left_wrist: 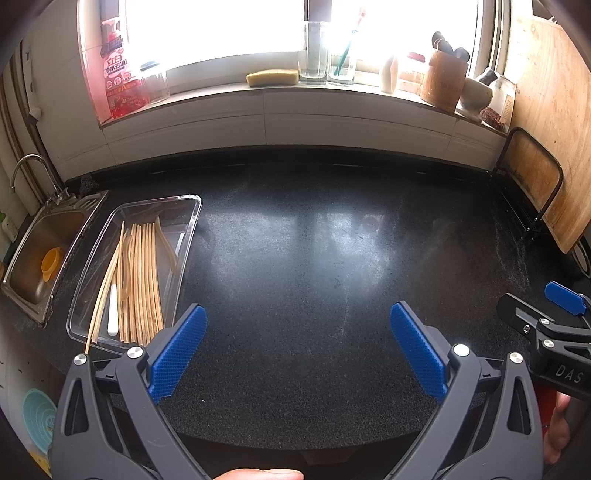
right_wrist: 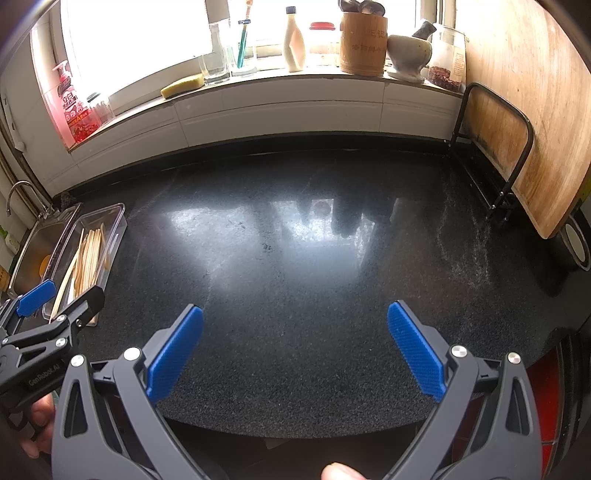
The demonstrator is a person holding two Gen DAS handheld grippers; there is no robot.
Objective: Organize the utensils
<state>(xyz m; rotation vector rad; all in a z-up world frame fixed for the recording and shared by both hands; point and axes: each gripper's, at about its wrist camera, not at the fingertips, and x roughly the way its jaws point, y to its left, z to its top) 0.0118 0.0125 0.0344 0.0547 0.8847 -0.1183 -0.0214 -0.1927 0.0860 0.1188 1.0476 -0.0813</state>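
At far left, the clear tray [left_wrist: 184, 236] of chopsticks [left_wrist: 142, 284] sits on the bench [left_wrist: 314, 258] beside the sink [left_wrist: 40, 251]; right view partly hides it. Left tool [left_wrist: 298, 343] and right tool [right_wrist: 295, 341] gape wide, empty.

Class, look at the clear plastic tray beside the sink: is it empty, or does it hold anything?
Not empty. The clear tray holds a row of wooden chopsticks laid lengthwise, plus a small white utensil; one chopstick pokes over the near rim.

Overexposed window [left_wrist: 236, 33] backlight, pale glare on dark countertop [left_wrist: 314, 258], fisheye bending at dim edges
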